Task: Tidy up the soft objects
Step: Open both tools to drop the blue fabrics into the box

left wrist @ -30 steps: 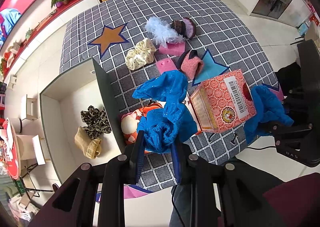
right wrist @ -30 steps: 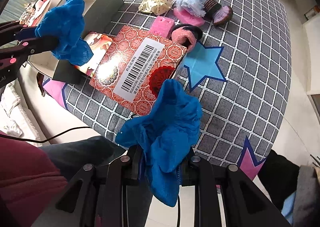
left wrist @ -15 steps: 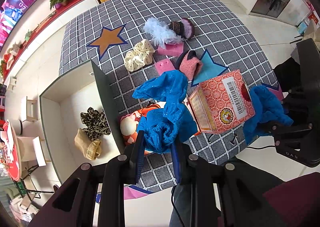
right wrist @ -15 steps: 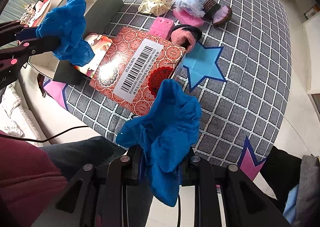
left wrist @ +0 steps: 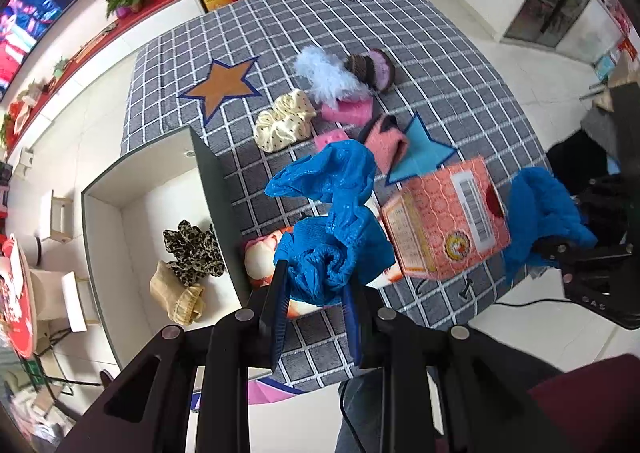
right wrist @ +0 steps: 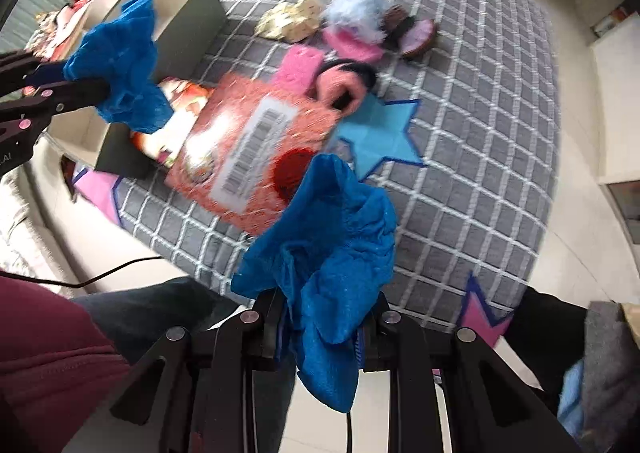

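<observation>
Blue crinkled cloth (left wrist: pixel 332 253) pinched in left claw (left wrist: pixel 316 289), second blue cloth (right wrist: pixel 332 253) in right claw (right wrist: pixel 320 325), both aloft over tabletop (left wrist: pixel 420 33); transfer underway, next probably into open box (left wrist: pixel 132 213).

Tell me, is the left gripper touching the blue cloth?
Touching. The left wrist view shows the left gripper with both fingers pressed on the bunched blue cloth.

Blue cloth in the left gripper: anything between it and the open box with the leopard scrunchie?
Nothing visible blocks it. The left gripper holds its blue cloth above the table; the open box lies just to its left in the left wrist view, top open. Only the box's dark near wall stands between, below the cloth.
</observation>
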Demonstrator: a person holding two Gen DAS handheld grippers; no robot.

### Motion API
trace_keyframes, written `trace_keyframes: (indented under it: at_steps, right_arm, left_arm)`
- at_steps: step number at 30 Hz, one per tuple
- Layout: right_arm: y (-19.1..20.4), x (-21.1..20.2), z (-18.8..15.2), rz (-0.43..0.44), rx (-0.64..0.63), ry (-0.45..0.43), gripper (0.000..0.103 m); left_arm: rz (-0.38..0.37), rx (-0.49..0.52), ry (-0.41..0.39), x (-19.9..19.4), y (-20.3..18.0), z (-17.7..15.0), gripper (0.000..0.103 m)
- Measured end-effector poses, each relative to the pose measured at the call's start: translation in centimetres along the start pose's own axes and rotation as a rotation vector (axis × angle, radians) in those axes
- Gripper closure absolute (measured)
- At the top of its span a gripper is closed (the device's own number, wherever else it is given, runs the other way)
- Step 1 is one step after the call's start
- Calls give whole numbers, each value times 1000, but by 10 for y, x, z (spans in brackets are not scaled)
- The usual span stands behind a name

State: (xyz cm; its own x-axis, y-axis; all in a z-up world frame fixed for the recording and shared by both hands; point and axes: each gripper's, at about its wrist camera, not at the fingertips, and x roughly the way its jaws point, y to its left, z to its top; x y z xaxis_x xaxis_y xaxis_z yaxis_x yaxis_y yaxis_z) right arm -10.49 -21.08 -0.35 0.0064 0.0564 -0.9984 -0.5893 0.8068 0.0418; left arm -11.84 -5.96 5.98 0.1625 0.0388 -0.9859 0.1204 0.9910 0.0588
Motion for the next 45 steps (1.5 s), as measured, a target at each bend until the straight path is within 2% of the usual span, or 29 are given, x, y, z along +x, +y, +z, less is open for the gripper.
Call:
trace_keyframes:
  at_steps: [4, 7, 12, 17, 23, 26, 27, 28, 29, 31, 32, 35, 39, 45]
  right_arm:
    - [-5, -24, 8, -45, 28, -48, 79]
    - [2, -54, 25, -66, 21, -116, 79]
    - [45, -84, 69, -5, -51, -197, 79]
    - [118, -74, 120, 94, -166, -198, 79]
    - [182, -40, 172, 185, -212, -155, 79]
    - [200, -26, 193, 220, -201, -133, 79]
    - [204, -22, 199, 230, -200, -131, 78]
    - [208, -19, 203, 250, -200, -131, 69]
    - [214, -16, 209, 269, -198, -130, 62]
    - [216, -15, 213, 284, -190, -135, 11]
    - [218, -15, 216, 290, -186, -142, 6]
    - [215, -17, 218, 272, -182, -141, 4]
    - [189, -26, 219, 257, -128, -124, 4]
    - [135, -48, 202, 214, -41, -113, 3]
  left_arm:
    - [2, -60, -37, -5, 20, 1, 76]
    - [16, -130, -80, -13, 46, -2, 76]
    - [63, -266, -75, -10, 99, -21, 76]
    - [106, -401, -13, 7, 148, -56, 76]
    - [152, -502, 24, 27, 177, -86, 72]
    - [154, -527, 15, 31, 188, -96, 53]
    - [152, -534, 14, 32, 189, -99, 37]
    - [147, -543, 9, 33, 190, -100, 22]
    - [135, -560, -10, 33, 193, -104, 18]
    - [127, -575, -28, 31, 196, -107, 11]
    - [119, -590, -36, 30, 199, -109, 11]
    - [55, -623, -63, 29, 203, -110, 11]
    - [62, -596, -76, 19, 196, -96, 11]
    - [85, -535, -15, 17, 180, -63, 11]
